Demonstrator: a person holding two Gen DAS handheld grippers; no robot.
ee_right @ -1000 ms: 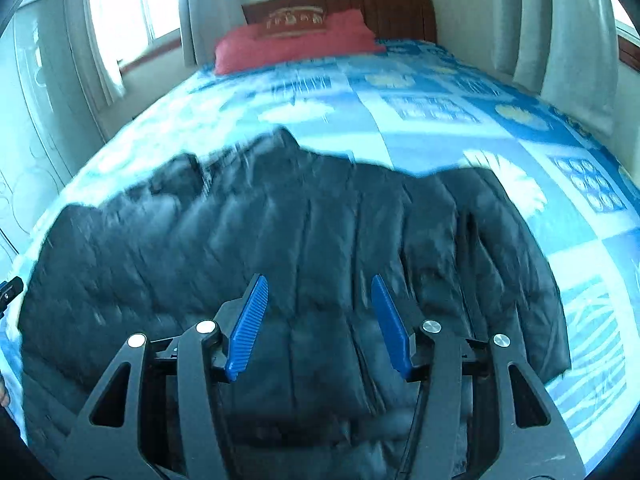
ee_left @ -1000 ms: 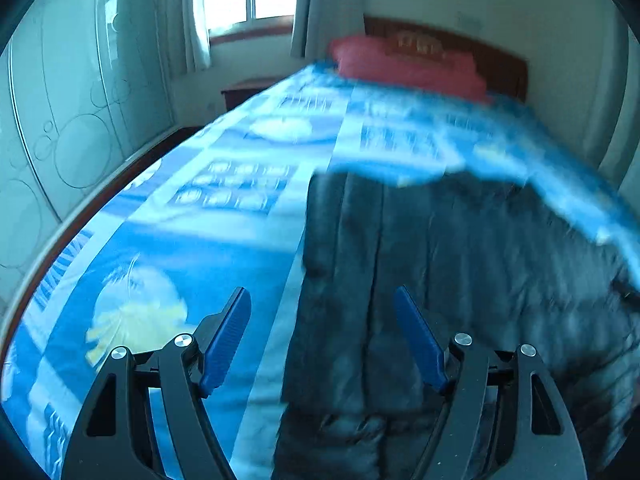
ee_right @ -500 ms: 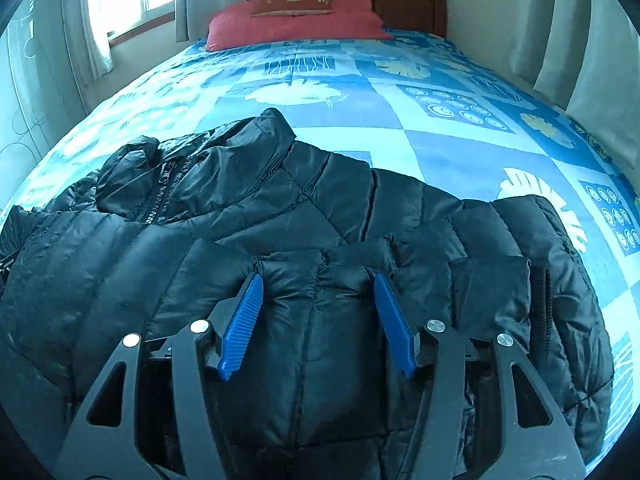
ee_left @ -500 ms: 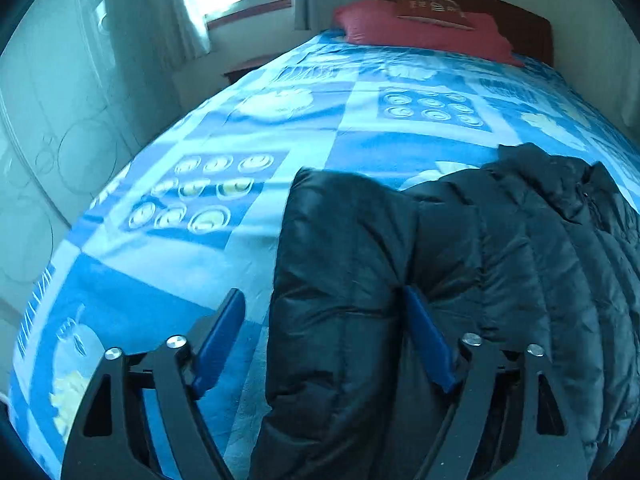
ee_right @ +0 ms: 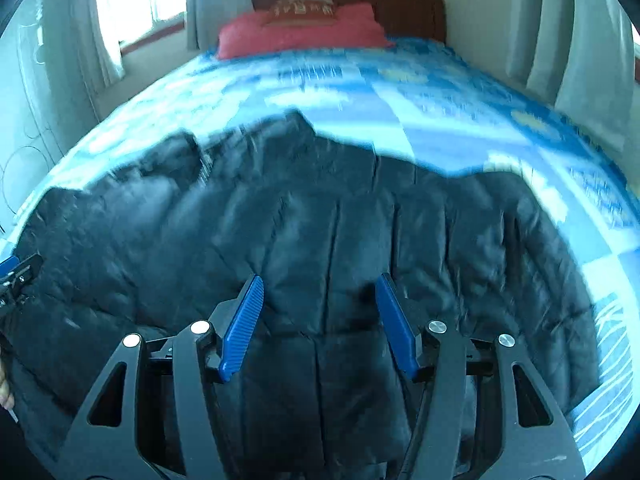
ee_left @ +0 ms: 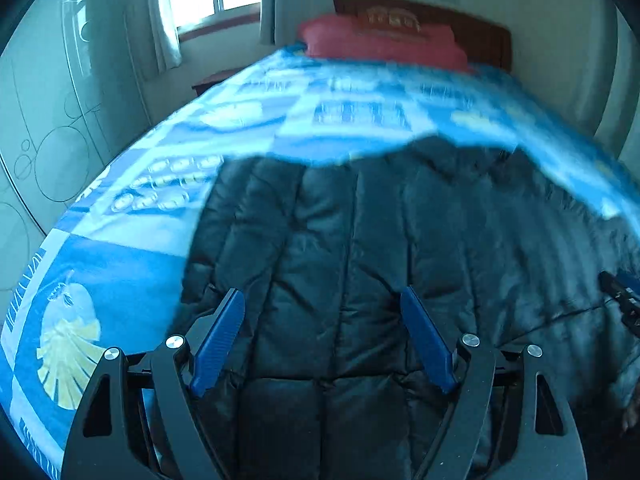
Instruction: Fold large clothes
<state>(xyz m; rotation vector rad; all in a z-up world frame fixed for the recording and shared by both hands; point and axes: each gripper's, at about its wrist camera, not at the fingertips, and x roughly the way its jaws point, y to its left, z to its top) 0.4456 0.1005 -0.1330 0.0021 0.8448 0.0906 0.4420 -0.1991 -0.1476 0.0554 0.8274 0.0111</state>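
A large black quilted puffer jacket (ee_left: 360, 248) lies spread across the blue patterned bedspread (ee_left: 120, 264); it also fills the right wrist view (ee_right: 320, 220), collar toward the headboard. My left gripper (ee_left: 322, 308) is open and empty, hovering over the jacket's left part. My right gripper (ee_right: 318, 300) is open and empty over the jacket's middle. The other gripper's tip shows at the left edge of the right wrist view (ee_right: 16, 276) and at the right edge of the left wrist view (ee_left: 624, 300). Both views are motion-blurred.
A red pillow (ee_right: 300, 34) lies against the wooden headboard (ee_right: 400, 8). A window with curtains (ee_left: 200, 4) and a patterned wardrobe door (ee_left: 52, 128) stand to the left. Curtains (ee_right: 580, 40) hang on the right.
Both grippers have lifted and pulled back off the jacket; half a second ago their fingers were pressed down into its fabric. The jacket now lies flatter below them.
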